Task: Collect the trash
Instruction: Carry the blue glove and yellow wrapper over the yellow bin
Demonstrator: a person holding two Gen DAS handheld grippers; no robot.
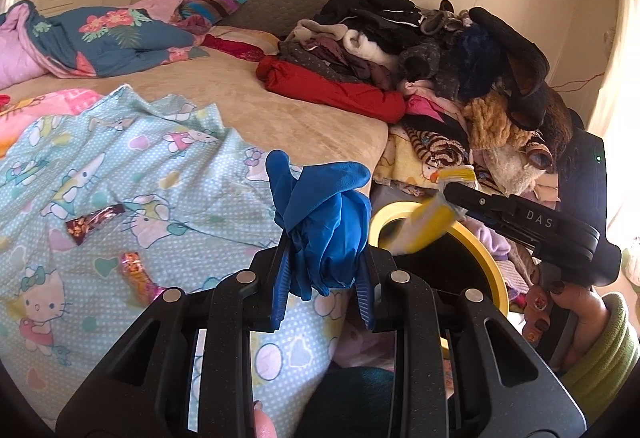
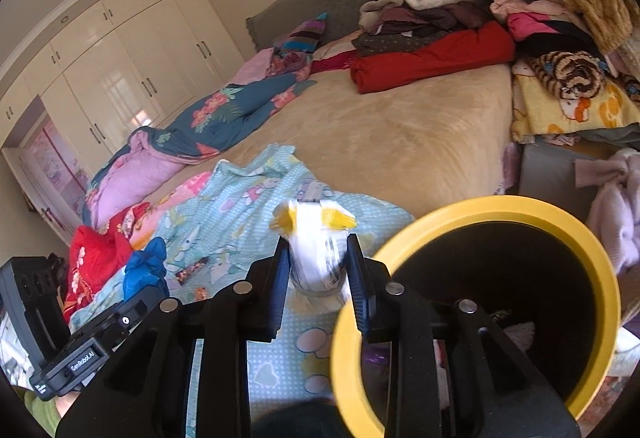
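Note:
My left gripper is shut on a crumpled blue glove and holds it above the bed's near edge; the glove also shows in the right wrist view. My right gripper is shut on a yellow and white wrapper, blurred, just left of the yellow-rimmed black bin. In the left wrist view the wrapper hangs over the bin's rim. Two candy wrappers lie on the light blue Hello Kitty sheet.
A pile of clothes fills the bed's right side, with a red garment at its front. A blue floral quilt lies far left. White wardrobes stand beyond the bed. The tan bedspread lies between.

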